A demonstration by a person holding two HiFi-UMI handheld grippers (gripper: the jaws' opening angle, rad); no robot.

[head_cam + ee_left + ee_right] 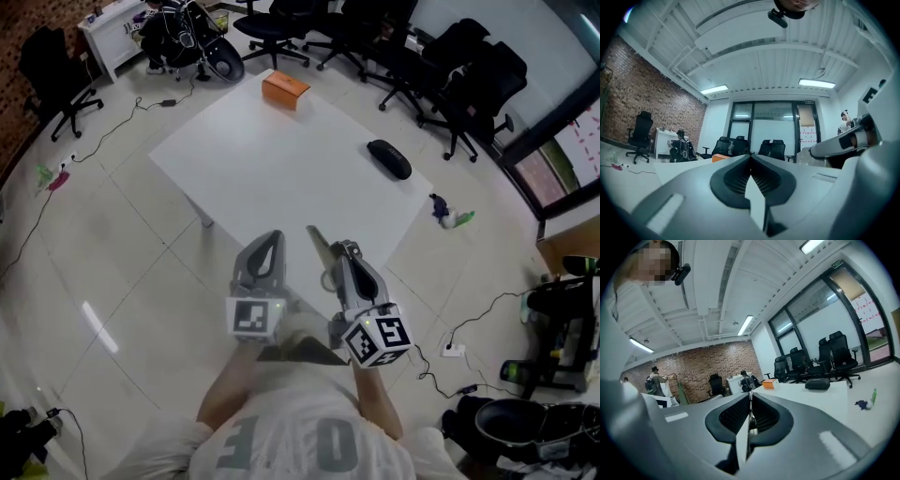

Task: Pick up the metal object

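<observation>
The left gripper (270, 242) and the right gripper (343, 251) are held side by side over the near corner of the counter (281, 159), both pointed toward its far edge. The left fingers (731, 178) are pressed together with nothing between them. The right fingers (726, 416) are closed on a thin metal object (317, 241). Both forearms are drawn back from the counter.

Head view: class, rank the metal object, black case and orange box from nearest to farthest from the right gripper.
1. Metal object, held by the right gripper.
2. Black case, right side of the table.
3. Orange box, far corner.
</observation>
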